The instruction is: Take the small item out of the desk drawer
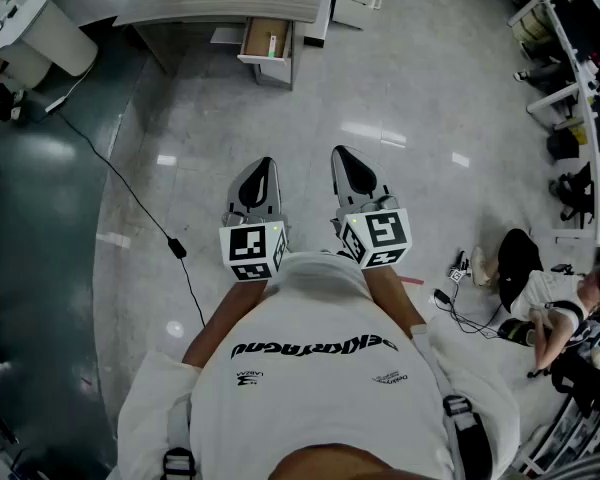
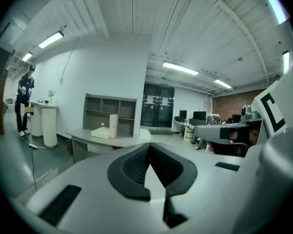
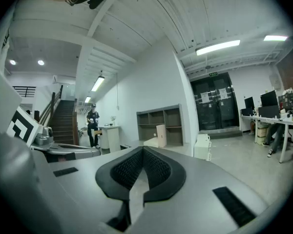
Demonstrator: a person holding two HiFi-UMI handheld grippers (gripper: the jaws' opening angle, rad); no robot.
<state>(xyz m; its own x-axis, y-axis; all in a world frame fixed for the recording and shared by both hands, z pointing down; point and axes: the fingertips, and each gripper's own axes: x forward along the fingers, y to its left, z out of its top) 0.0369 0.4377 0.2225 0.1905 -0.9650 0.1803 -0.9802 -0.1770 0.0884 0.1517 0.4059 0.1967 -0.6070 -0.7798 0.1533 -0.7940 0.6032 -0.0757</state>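
Grey tiled floor (image 1: 410,78); tabletop (image 1: 165,5) upper centre, drawer (image 1: 265,40) open. Left hand-held gripper (image 1: 262,168) and right hand-held gripper (image 1: 346,158) both closed, empty, mid-frame.

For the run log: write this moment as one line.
stage: away from desk | left gripper: shut, empty | right gripper: shut, empty | drawer: open, small item inside
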